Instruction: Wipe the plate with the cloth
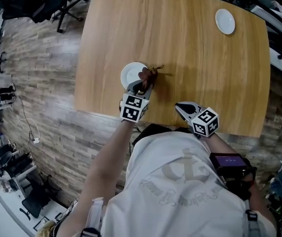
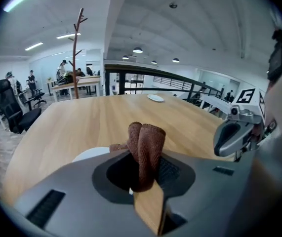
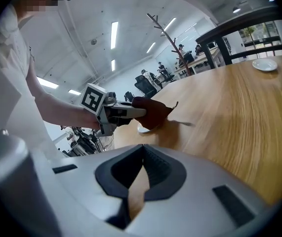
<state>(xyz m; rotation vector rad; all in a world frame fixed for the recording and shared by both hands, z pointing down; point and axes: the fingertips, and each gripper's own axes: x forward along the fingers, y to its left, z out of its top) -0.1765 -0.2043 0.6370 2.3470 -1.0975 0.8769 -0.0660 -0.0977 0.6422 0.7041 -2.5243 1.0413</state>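
A white plate lies near the table's front edge. My left gripper is shut on a brown cloth, which hangs bunched over the plate's right rim. In the left gripper view the cloth stands folded between the jaws, with the plate low to their left. My right gripper is to the right by the table's front edge, shut with nothing in it. The right gripper view shows the left gripper, the cloth and a sliver of the plate.
A second small white plate sits at the far right of the wooden table. Office chairs and cables stand on the floor to the left. A coat stand and people are far behind.
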